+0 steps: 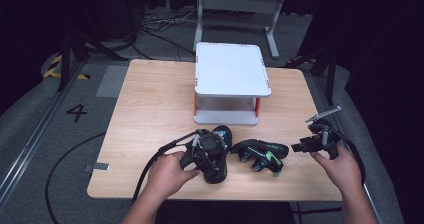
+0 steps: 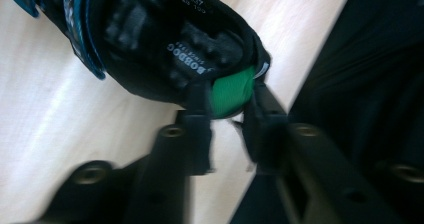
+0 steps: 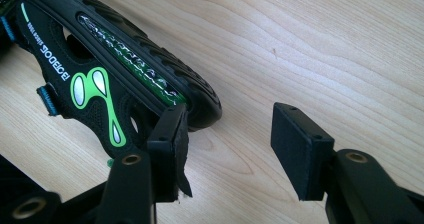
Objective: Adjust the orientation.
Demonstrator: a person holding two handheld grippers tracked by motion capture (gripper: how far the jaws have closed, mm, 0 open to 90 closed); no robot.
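Note:
Two black sandals with green and blue trim lie near the table's front edge. My left gripper (image 1: pixel 211 156) is over the left sandal (image 1: pixel 223 134). In the left gripper view that gripper (image 2: pixel 230 109) is shut on the green heel tab (image 2: pixel 231 93) of this sandal (image 2: pixel 150 34). The other sandal (image 1: pixel 260 155) lies on its side just to the right. My right gripper (image 1: pixel 298 147) stands open beside it. In the right gripper view, the right gripper (image 3: pixel 232 129) has one fingertip (image 3: pixel 170 134) at the sole's end of that sandal (image 3: pixel 100 84), and bare wood lies between the jaws.
A white two-level shelf (image 1: pixel 231 69) with orange posts stands at the back middle of the wooden table (image 1: pixel 150 114). Both hands come in from the near edge. Cables trail off the front left. Dark floor and metal stands surround the table.

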